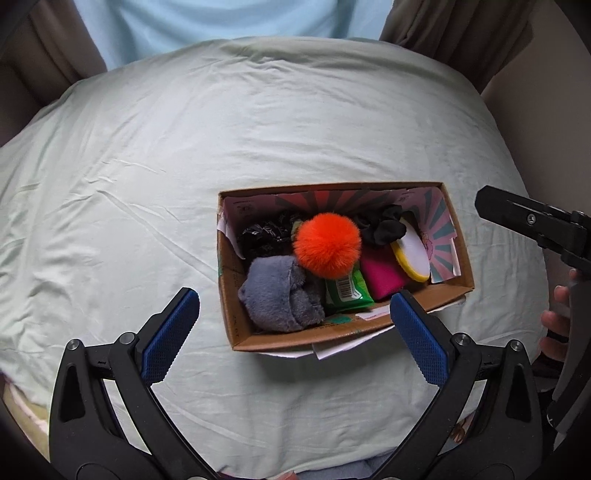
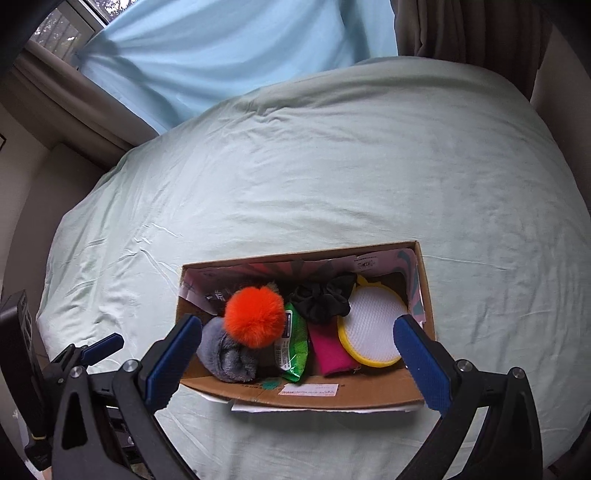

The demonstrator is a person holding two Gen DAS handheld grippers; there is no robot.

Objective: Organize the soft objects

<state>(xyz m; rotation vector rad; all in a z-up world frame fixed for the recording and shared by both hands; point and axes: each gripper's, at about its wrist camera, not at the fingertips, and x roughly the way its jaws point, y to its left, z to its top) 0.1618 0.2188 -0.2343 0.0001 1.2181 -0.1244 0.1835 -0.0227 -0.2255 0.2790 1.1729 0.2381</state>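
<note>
A cardboard box (image 1: 448,293) (image 2: 369,395) sits on a pale green bed sheet. It holds an orange pom-pom (image 1: 327,245) (image 2: 255,317), a grey plush (image 1: 277,293) (image 2: 225,354), a green packet (image 1: 347,291) (image 2: 293,347), a pink cloth (image 1: 380,275) (image 2: 330,350), a black scrunchie (image 1: 382,229) (image 2: 323,297), a yellow-rimmed white sponge (image 1: 412,254) (image 2: 373,328) and a dark patterned fabric (image 1: 262,236). My left gripper (image 1: 295,330) is open and empty above the box's near edge. My right gripper (image 2: 297,360) is open and empty over the box's near side.
The bed sheet (image 1: 184,166) (image 2: 369,166) spreads all round the box. Light blue curtain (image 2: 221,48) and brown drapes (image 1: 461,33) hang behind. The right gripper's body (image 1: 532,225) shows at the right of the left wrist view; the left gripper's finger (image 2: 101,347) shows at the lower left of the right wrist view.
</note>
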